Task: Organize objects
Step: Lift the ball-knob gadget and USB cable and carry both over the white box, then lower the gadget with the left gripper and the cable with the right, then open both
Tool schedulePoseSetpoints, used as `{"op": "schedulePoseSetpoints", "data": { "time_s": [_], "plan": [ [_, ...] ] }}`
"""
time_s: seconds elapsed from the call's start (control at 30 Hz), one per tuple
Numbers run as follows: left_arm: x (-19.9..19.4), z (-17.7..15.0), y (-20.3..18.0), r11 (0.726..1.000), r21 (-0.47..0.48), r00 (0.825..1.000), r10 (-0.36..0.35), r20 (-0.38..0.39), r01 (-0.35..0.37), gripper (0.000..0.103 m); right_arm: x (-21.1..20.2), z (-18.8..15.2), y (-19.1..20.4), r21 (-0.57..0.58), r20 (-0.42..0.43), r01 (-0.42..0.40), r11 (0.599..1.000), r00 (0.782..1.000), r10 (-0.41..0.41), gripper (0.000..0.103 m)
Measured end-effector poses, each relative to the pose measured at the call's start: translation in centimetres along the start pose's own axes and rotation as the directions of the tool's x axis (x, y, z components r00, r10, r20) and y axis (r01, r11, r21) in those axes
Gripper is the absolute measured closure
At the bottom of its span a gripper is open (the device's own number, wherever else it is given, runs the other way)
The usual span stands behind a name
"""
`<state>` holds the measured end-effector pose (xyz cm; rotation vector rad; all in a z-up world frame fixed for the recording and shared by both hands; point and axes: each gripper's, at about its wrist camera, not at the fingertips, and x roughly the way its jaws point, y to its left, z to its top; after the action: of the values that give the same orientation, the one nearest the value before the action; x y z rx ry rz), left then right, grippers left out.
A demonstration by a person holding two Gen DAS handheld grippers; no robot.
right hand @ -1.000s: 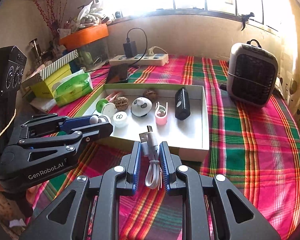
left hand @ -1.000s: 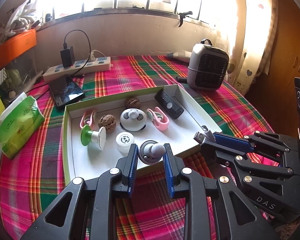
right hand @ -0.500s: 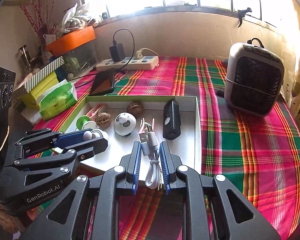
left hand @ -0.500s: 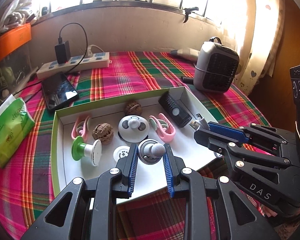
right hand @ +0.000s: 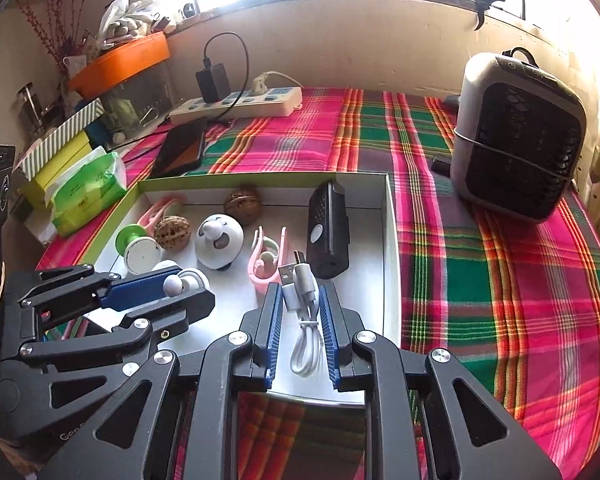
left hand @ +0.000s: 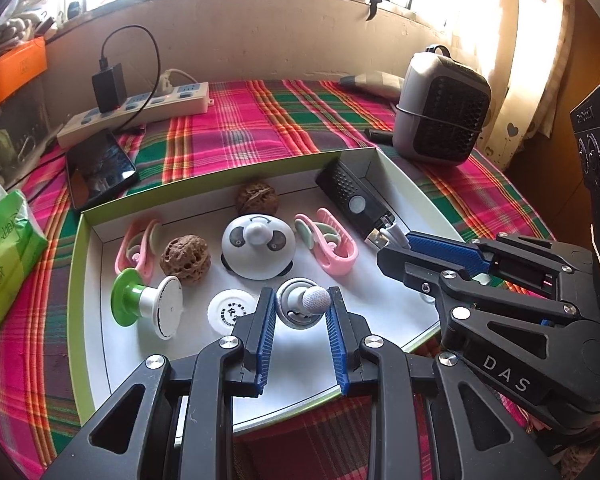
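Most of the sorting looks done; the tray on the plaid table already holds a black remote at its upper right, two walnuts, a panda dome in the middle, two pink clips, a green-and-white spool at the left and a white disc near the bottom centre of the left view.

My left gripper has its fingers closed in on a small grey knob; the blue pads sit against its sides, and it hangs over the tray floor just beside the disc; whether it touches the floor I cannot tell.

My right gripper has its fingers drawn narrow around a folded white cable; the USB plug pokes out past the tips, toward the remote, and the loop hangs back between the pads; it sits over the tray's lower right part, near the pink clip and just short of the remote.

So what is left, I judge, is the last two pieces; both are over the tray and need only be set down and released; the free floor toward the lower right looks the likeliest spot for the cable.

Outside the tray I see a heater, a power strip, a phone and a tissue pack; whether those belong to the job I cannot say.
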<state>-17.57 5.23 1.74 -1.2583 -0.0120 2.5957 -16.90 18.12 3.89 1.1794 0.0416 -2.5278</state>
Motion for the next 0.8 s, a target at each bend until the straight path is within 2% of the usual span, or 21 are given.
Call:
{"op": "schedulePoseSetpoints", "data": {
  "time_s": [0.8],
  "plan": [
    [0.47,0.05,0.23,1.000,-0.013,1.000,0.017,-0.017,-0.017,0.079,0.93,0.00,0.01,-0.011,-0.026,0.015,1.000,1.000,-0.016,0.083]
  ]
}}
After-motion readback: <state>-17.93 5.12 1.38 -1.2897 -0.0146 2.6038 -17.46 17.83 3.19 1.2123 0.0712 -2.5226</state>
